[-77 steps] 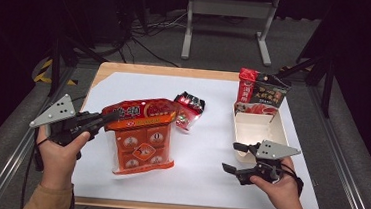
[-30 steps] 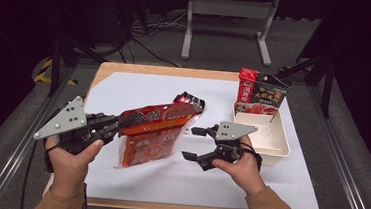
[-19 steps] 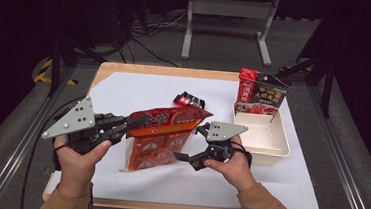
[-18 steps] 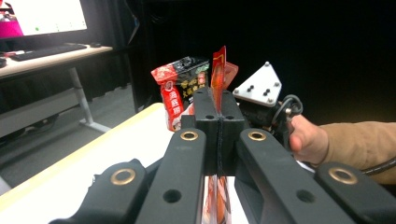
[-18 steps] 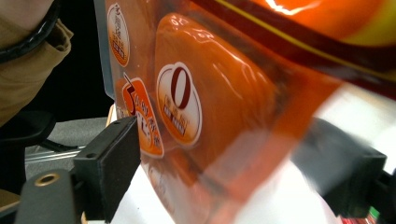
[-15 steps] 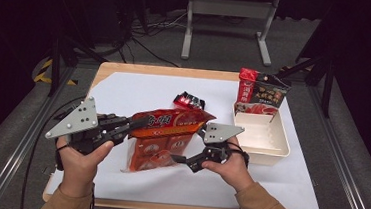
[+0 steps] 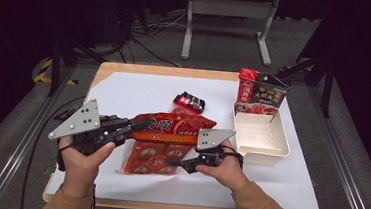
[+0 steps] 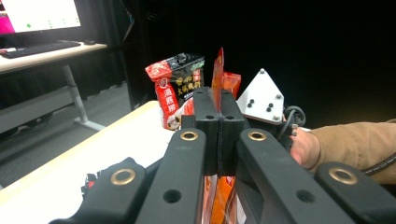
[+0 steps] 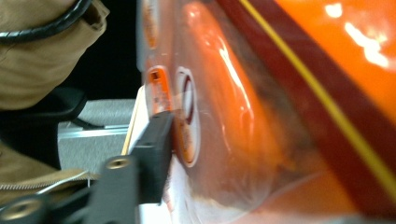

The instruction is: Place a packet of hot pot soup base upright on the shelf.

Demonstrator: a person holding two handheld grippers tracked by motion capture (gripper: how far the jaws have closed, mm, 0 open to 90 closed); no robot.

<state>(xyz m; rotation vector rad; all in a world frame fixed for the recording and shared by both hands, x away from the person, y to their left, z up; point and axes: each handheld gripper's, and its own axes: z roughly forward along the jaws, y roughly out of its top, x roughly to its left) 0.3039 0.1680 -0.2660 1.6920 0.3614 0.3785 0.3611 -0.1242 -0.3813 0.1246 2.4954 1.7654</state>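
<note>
With the left tongs (image 7: pixel 139 126) clamped on the top edge of the orange snack bag (image 7: pixel 168 143), lifted above the worktop (image 7: pixel 124 87), the right tongs (image 7: pixel 176 161) have just been closing around its lower part (contact unconfirmed), establishing a two-handed hold

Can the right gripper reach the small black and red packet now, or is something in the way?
Probably not directly: the right gripper is at the orange bag, which lies between it and the small packet behind.
</note>
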